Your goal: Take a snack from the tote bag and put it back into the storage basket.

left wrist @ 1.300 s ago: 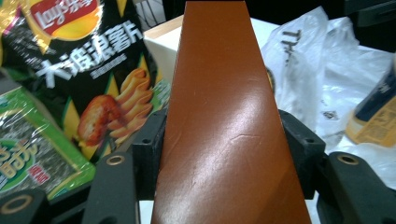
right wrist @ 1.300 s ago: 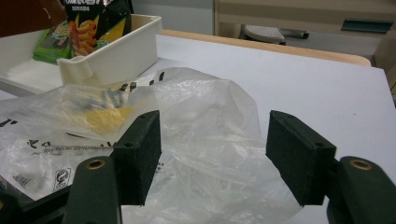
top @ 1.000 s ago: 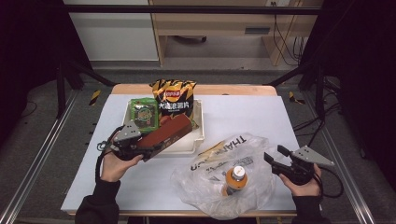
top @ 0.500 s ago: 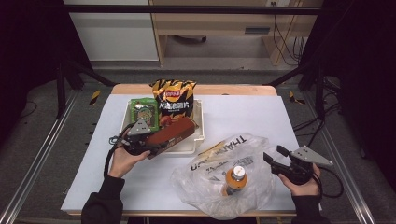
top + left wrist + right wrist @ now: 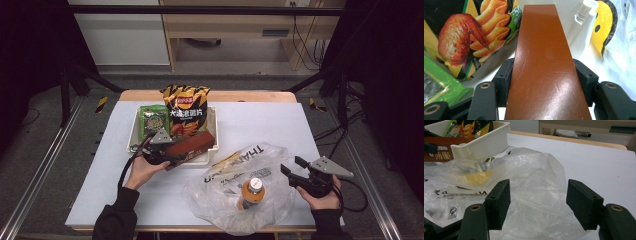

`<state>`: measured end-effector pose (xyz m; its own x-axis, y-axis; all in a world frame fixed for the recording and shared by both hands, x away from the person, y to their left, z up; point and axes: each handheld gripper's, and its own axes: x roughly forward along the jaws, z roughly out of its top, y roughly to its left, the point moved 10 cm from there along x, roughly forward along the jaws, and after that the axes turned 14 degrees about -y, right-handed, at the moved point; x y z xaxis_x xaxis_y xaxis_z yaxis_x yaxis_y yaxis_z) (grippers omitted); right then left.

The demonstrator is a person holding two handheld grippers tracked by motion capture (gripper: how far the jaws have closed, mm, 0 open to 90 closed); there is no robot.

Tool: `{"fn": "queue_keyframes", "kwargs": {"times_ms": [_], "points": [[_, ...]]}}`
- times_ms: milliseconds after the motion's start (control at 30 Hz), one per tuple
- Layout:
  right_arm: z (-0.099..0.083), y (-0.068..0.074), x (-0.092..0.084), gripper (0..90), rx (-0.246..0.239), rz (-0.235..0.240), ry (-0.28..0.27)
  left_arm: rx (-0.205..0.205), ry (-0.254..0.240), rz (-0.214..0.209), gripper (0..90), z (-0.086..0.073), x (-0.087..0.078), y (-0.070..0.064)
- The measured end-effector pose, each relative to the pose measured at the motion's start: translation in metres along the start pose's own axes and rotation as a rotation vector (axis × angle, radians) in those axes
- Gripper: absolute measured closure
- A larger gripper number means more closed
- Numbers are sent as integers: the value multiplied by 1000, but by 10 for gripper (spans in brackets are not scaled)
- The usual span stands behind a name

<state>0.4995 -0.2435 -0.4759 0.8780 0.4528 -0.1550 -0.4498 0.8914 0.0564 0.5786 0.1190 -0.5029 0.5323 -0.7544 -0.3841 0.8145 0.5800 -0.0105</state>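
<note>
White sheet over the bench [image 5: 300, 125], dark room all around, and pretty much everything sits in the front half. So the setup: the left tool [image 5: 159, 150] is clamped on a long brown box [image 5: 192, 147], pads squeezing its two long sides near one end. In the left gripper view the box [image 5: 544, 62] runs straight out from between the jaws, so its long axis is in line with the tool.

That box lies slantwise across the front rim of the cream tray [image 5: 214, 127], far end up over the tray's right front corner, held end hanging out on the person's side. Behind it in the tray are the chips bag [image 5: 186, 110] standing upright and a green snack pack [image 5: 153, 119].

Now the bit that matters: the plastic bag [image 5: 250, 200] is to the right of the box and nearer the person, close to the tray's front corner. An orange bottle [image 5: 252, 192] is already standing in it. The box's free end points roughly that way, so my guess is a swing to the right and toward the person, leading with the far end.

Right tool [image 5: 300, 177] sits at the bag's right edge, jaws apart with nothing in them, so it's the closer one for holding the bag's mouth open.
</note>
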Motion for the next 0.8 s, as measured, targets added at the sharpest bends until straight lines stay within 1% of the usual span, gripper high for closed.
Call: {"fn": "queue_keyframes", "kwargs": {"times_ms": [67,133,167,200,267,333,467,500,533,700,800], "points": [[0,0,0,366,0,0,-1,-13,-5,2,422,0,1,0],[0,1,0,366,0,2,0,-15,-7,4,414,0,1,1],[-1,1,1,366,-1,3,1,-16,-10,12,407,0,2,2],[-1,1,1,366,-3,5,3,-11,-11,22,390,0,2,3],[-2,3,2,366,-1,6,9,-16,-13,32,329,-1,2,3],[-3,3,2,366,-5,7,10,-19,-21,42,302,0,0,3],[-2,3,1,366,-2,7,8,-26,-68,70,280,9,-12,0],[-1,2,1,366,-4,6,4,-24,-75,76,284,11,-16,-1],[-1,1,0,366,-5,6,4,-29,-85,87,290,13,-20,-3],[0,2,-1,375,0,2,3,-39,-93,138,316,9,-38,-9],[0,2,-1,378,-5,3,2,-44,-90,171,323,6,-47,-8]]}}
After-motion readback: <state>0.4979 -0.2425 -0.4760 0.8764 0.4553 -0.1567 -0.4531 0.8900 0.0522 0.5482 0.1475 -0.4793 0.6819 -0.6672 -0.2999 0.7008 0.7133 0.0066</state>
